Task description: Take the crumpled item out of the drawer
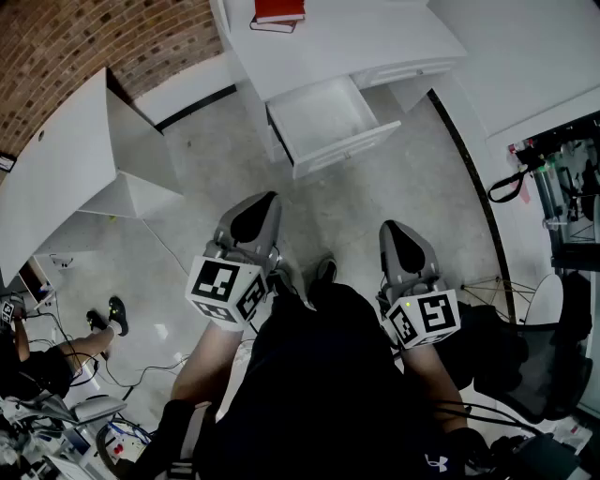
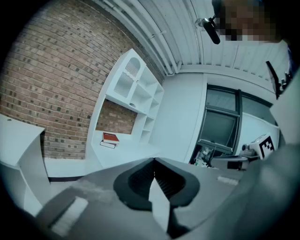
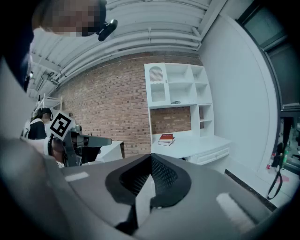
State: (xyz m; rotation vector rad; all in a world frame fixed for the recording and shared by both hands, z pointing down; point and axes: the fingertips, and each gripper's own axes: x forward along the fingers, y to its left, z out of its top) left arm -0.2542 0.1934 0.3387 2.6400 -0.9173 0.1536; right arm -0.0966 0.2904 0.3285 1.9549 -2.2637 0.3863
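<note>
The white desk's drawer (image 1: 328,120) stands pulled open at the top of the head view. Its inside looks bare white, and I see no crumpled item in it or anywhere else. My left gripper (image 1: 265,199) is held in front of my body, well short of the drawer, with its jaws shut on nothing (image 2: 153,161). My right gripper (image 1: 393,227) hangs beside it at the same height, also shut and empty (image 3: 151,157). Both grippers tilt upward toward the desk and the brick wall.
A red book (image 1: 278,11) lies on the white desk (image 1: 375,42). A second white desk (image 1: 66,169) stands at the left. A seated person (image 1: 42,361) and floor cables are at the lower left. A black chair (image 1: 534,370) and an equipment rack (image 1: 562,187) are at the right.
</note>
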